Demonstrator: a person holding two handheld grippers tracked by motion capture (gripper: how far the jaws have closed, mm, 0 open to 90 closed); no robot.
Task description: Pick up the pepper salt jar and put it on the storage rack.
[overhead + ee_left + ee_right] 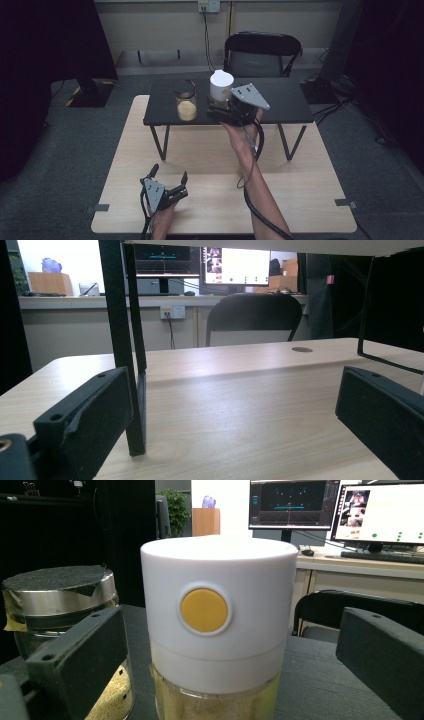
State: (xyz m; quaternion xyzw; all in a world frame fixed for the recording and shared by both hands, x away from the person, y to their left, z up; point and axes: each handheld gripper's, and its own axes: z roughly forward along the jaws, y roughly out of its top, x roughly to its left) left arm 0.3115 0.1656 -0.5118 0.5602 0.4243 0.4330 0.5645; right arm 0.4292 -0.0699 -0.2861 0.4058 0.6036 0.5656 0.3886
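Approach step: right gripper (223, 111), jaws spread, straddles the white-lidded jar (216, 630), needing closure; left gripper (169, 176) rests open.

Two containers side by side on a raised shelf, grippers before and below.

The shelf (285, 102) stands on the far half of the tabletop (300, 200). On it the lidded jar (186, 102) stands left of the canister (221, 86), near it. The right gripper (218, 111) sits just before the canister, which stands between its fingers (385, 655). The left gripper (169, 175) rests on the tabletop's near left, well apart from the shelf. A chair (261, 55) stands behind the shelf.
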